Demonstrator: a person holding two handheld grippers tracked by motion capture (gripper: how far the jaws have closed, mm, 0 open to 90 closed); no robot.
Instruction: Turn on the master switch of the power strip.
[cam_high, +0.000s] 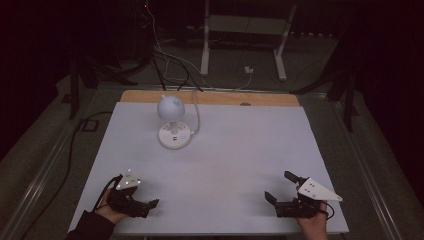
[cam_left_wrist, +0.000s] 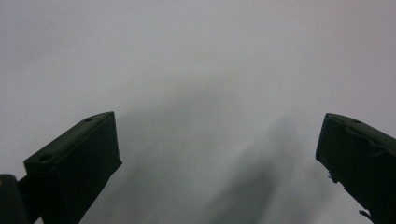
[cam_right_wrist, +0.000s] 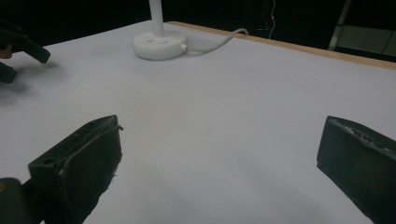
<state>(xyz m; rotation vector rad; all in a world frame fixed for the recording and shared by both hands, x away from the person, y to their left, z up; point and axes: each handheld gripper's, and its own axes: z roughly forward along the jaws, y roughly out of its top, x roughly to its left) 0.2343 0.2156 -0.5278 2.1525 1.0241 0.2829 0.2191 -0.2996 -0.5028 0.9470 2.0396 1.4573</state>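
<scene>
Looking down from the high view, I see the left gripper (cam_high: 150, 204) resting near the front left corner of the table (cam_high: 240, 165), held in a hand (cam_high: 111, 212) that enters from the bottom edge. Its 2 black jaws stand spread, with nothing between them. The right gripper (cam_high: 280, 187) sits near the front right corner, held by the other hand (cam_high: 312, 225), its 2 jaws also spread and empty, its grey plate (cam_high: 315, 190) on top. The 2 grippers are well apart. A white lamp (cam_high: 172, 122) with a round head stands on its round base toward the back edge, left of the middle, well apart from both grippers. Its white cable (cam_high: 197, 112) runs from the base over the back edge.

From the left gripper view, I see the 2 jaws wide apart over the bare white surface (cam_left_wrist: 196, 70), with only their soft shadows between them.

From the right gripper view, I see the jaws spread just as wide above the table (cam_right_wrist: 243, 116). Beyond them the lamp base (cam_right_wrist: 159, 45) and the foot of its stem stand near the far edge, with the cable (cam_right_wrist: 219, 39) curving off to one side. The left gripper (cam_right_wrist: 25, 58) shows at the left border of this view, low over the surface.
</scene>
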